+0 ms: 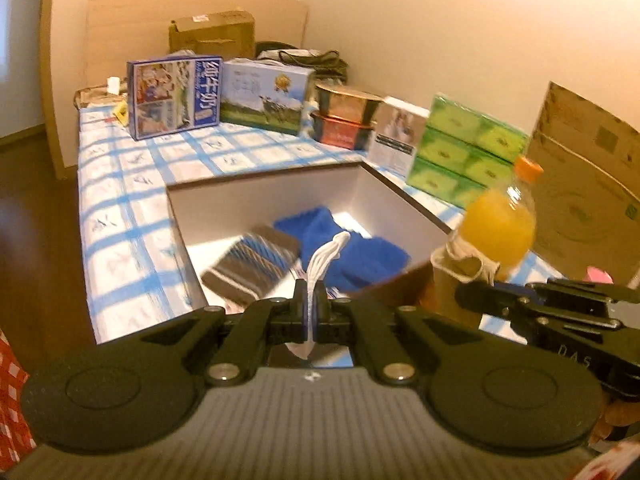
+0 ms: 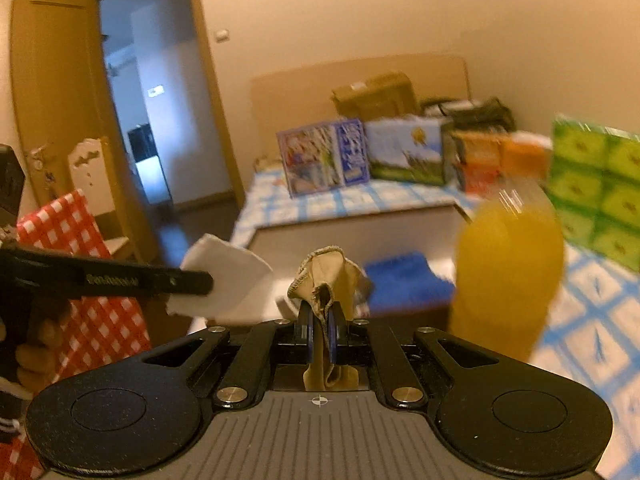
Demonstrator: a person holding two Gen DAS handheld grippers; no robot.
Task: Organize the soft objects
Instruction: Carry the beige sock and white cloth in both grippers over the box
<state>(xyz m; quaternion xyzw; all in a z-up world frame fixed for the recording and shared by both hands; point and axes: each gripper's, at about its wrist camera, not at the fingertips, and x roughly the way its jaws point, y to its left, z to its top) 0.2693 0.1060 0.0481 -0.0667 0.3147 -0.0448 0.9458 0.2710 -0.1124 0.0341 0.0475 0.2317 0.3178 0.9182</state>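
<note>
My left gripper (image 1: 310,300) is shut on a white cloth (image 1: 326,258) and holds it above the near edge of an open white box (image 1: 240,196) on the bed. A blue towel (image 1: 344,240) and a brown striped cloth (image 1: 252,264) lie inside the box. My right gripper (image 2: 320,320) is shut on a tan cloth (image 2: 326,272); it shows in the left wrist view (image 1: 468,298) at the right with the tan cloth (image 1: 464,262) at its tip. In the right wrist view the left gripper (image 2: 200,282) holds the white cloth (image 2: 224,280) at the left.
An orange juice bottle (image 1: 500,220) stands by the box's right edge. Green tissue packs (image 1: 464,148), milk cartons (image 1: 176,96), tins (image 1: 346,116) and cardboard boxes (image 1: 588,184) line the blue-checked bed (image 1: 120,208). A red-checked bag (image 2: 80,240) hangs left; an open doorway (image 2: 152,100) is beyond.
</note>
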